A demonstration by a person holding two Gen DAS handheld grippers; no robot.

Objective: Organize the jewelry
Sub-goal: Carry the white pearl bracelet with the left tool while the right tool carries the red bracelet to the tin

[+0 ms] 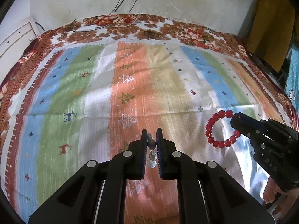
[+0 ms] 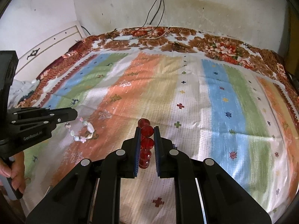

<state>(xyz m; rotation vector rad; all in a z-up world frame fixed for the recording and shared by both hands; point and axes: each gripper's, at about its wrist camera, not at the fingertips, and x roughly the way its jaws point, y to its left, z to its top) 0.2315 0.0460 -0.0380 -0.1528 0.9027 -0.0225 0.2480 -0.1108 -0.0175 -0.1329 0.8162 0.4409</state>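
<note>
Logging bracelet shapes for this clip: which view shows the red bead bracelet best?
The left wrist view: the red bead bracelet shows as a full ring held by the right gripper. The right wrist view sees it edge-on, just stacked beads.

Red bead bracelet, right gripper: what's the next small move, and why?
Probably carry it a little further out over the striped cloth before lowering. The right gripper is shut on the red bead bracelet, whose loop hangs in the air from its tips, and the left gripper is shut on the pastel bead bracelet close by. No tray or box shows, so the drop spot is unclear.
</note>
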